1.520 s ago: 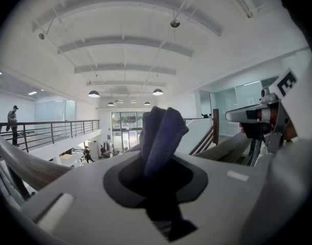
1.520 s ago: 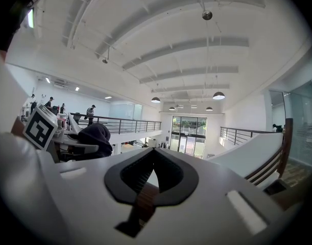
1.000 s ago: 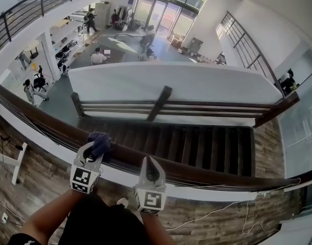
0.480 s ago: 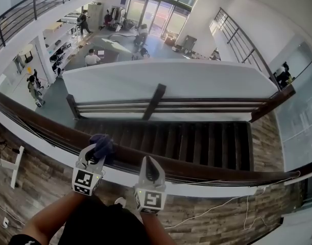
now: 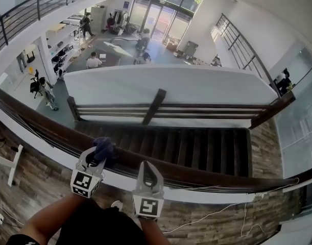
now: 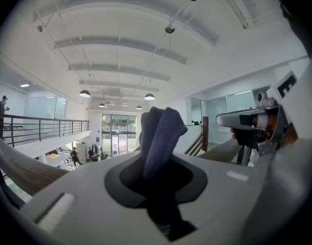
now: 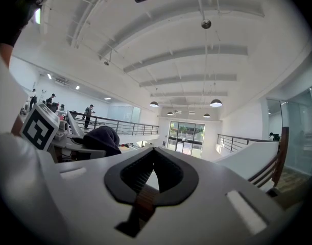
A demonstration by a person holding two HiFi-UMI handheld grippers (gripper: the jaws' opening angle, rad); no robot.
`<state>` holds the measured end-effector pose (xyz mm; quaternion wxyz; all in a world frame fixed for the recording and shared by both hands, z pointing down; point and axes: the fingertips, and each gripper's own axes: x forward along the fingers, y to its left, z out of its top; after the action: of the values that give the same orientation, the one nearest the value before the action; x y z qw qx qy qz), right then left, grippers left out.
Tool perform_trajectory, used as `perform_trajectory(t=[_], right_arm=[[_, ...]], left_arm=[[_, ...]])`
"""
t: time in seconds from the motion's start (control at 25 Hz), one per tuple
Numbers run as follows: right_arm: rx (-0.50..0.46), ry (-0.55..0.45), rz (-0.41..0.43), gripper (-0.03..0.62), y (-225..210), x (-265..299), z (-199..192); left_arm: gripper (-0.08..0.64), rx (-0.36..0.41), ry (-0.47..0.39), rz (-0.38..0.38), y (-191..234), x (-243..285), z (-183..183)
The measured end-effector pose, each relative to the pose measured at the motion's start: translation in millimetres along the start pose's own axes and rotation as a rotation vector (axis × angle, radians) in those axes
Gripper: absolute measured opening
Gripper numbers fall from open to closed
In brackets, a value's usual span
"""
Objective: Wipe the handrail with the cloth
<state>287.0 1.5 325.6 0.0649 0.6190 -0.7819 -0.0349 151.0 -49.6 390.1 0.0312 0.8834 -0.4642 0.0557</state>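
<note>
Left gripper (image 6: 156, 163) is clamped on the cloth (image 6: 159, 132); the dark blue fabric sticks up in a folded wad between the jaws. From the head view, that gripper (image 5: 96, 156) sits at the near edge of the handrail (image 5: 207, 173), with the cloth (image 5: 102, 148) bunched on top of the rail and touching it. Right gripper (image 7: 153, 154) is closed, pads meeting at the tips, gripping nothing; a brown strip shows through the slot lower down. From above, it (image 5: 148, 168) points at the rail just to the right of the left one, its tip at the rail's near edge. The rail itself is dark wood and runs from upper left down to lower right across the view. Beyond it the stairs (image 5: 196, 147) drop away, with a white wall (image 5: 171, 86) on the far side; further off, a lower floor (image 5: 69, 106) with desks and people. Nearer the person, wood planking (image 5: 38, 182) and a thin cable (image 5: 212, 218) trailing across it.
</note>
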Motion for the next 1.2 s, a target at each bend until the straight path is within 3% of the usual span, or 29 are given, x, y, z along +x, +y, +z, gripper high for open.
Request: perform_trajectory(t=[0.32, 0.56, 0.84, 1.2], right_arm=[[-0.056, -0.085, 0.082, 0.002, 31.8, 17.2, 28.8], [-0.043, -0.100, 0.159, 0.002, 88.4, 37.4, 38.4], [-0.003, -0.092, 0.170, 0.002, 137.2, 67.1, 45.9], [-0.015, -0.057, 0.207, 0.002, 225.0, 88.1, 35.7]], left_arm=[[0.058, -0.018, -0.069, 0.085, 40.1, -34.9, 8.8], [0.057, 0.008, -0.076, 0.119, 89.9, -76.7, 3.8], [0.057, -0.014, -0.011, 0.185, 165.4, -140.5, -27.1], [0.057, -0.039, -0.019, 0.384, 317.7, -211.7, -58.9]])
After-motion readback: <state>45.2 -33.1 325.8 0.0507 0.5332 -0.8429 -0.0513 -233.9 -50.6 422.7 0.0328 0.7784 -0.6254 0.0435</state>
